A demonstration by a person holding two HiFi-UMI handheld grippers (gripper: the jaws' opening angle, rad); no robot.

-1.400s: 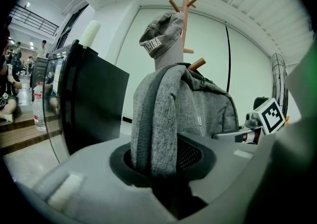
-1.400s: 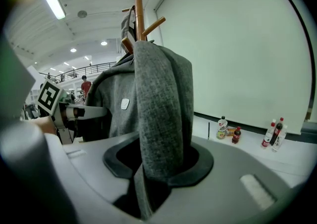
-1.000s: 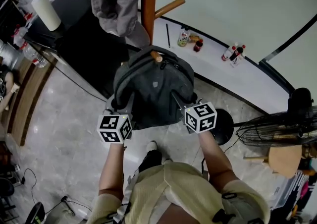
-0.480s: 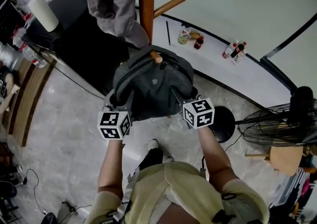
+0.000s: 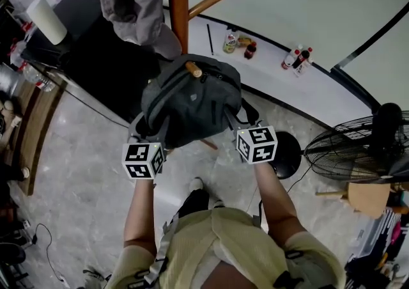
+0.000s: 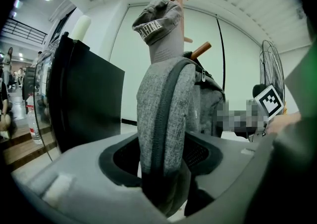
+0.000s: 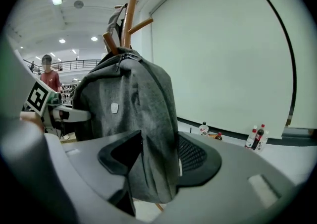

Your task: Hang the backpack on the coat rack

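The dark grey backpack (image 5: 192,105) hangs by its top loop from a wooden peg (image 5: 193,69) of the coat rack pole (image 5: 177,0). My left gripper (image 5: 143,133) is at its lower left side. Its jaws are opening, and a grey shoulder strap (image 6: 166,119) runs loosely between them. My right gripper (image 5: 240,123) is at the lower right side, jaws also opening. The backpack's side edge (image 7: 158,134) hangs between those jaws, with a gap on one side. In the gripper views the left gripper (image 6: 161,154) and right gripper (image 7: 157,154) both stand wide.
A grey garment (image 5: 137,0) hangs higher on the rack. A black cabinet (image 5: 96,51) with a paper roll (image 5: 46,20) stands to the left. Bottles (image 5: 295,59) line the white ledge by the wall. A floor fan (image 5: 358,153) is at right, and a black round base (image 5: 287,156) lies near it.
Both grippers' jaws have spread wider around the backpack. The backpack stays on the peg. The right gripper has drifted slightly outward.
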